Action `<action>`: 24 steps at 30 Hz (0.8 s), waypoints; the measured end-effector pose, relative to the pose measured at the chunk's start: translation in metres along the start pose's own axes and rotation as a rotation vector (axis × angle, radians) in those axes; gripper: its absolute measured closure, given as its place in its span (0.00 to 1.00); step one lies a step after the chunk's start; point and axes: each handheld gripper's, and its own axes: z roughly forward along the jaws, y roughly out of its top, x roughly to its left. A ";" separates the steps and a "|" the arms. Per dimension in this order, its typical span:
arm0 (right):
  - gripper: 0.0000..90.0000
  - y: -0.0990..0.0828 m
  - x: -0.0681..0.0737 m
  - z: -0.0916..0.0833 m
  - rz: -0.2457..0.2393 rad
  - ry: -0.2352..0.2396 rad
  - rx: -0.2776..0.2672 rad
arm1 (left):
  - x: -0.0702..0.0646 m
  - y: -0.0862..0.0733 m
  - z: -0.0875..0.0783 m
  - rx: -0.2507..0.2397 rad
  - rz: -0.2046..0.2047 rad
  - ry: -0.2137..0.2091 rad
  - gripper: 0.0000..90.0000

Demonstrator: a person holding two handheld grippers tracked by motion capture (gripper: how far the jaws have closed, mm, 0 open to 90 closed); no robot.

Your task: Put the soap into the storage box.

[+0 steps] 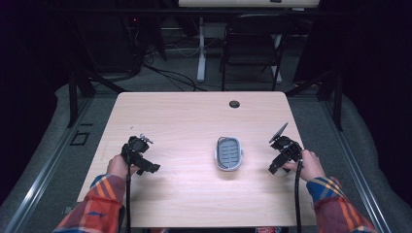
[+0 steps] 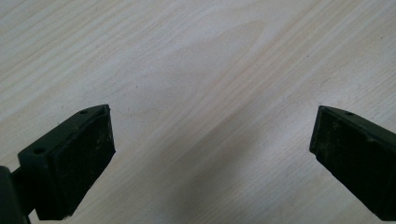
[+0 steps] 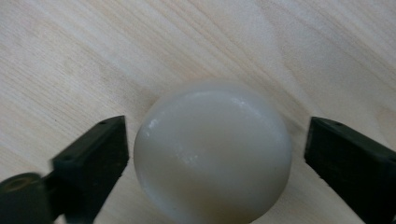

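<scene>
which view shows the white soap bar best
The right gripper view: the soap bar sits close up between the right gripper's open jaws, rounded and glossy on the table. In the high view the right gripper covers that spot. The left gripper view looks at bare wood.

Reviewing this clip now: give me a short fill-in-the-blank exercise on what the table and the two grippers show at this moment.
1. The grey slotted dish lies on the wooden table between the two ____.
2. The rounded white bar sits between the open jaws of the ____ gripper.
3. The left gripper has its jaws ____, with bare wood between them.

Missing words: grippers; right; open
</scene>
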 end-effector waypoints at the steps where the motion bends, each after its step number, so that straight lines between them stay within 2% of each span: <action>1: 0.14 0.000 0.000 0.000 -0.001 0.003 0.001 | 0.000 0.000 0.000 0.000 0.000 0.000 0.00; 4: 0.16 0.000 0.000 0.002 0.008 0.017 -0.001 | 0.000 0.000 0.000 0.001 0.001 -0.001 0.00; 5: 0.17 -0.001 0.001 0.004 0.022 0.020 -0.018 | 0.000 0.000 0.000 0.001 0.001 -0.002 0.00; 7: 0.19 0.000 -0.001 0.002 -0.002 0.021 0.010 | 0.000 0.001 0.001 0.003 0.003 -0.003 0.00; 12: 0.25 0.000 0.000 0.003 0.002 0.025 0.006 | 0.000 0.001 0.001 0.006 0.002 -0.004 0.00; 13: 0.26 -0.001 0.001 0.006 0.019 0.029 -0.019 | 0.000 0.001 0.001 0.005 0.001 -0.006 0.00; 15: 0.26 0.001 0.000 0.003 -0.013 0.015 0.024 | 0.000 0.001 0.001 0.006 0.002 -0.006 0.00; 21: 0.26 0.001 0.003 0.002 -0.015 0.005 0.021 | 0.000 0.001 0.001 0.005 0.002 -0.006 0.00; 22: 0.26 0.000 0.004 0.003 0.002 0.009 -0.006 | 0.000 0.001 0.001 0.005 0.001 -0.007 0.00; 24: 0.26 0.002 0.004 -0.001 -0.025 0.000 0.023 | 0.000 0.001 0.001 0.002 0.002 -0.006 0.00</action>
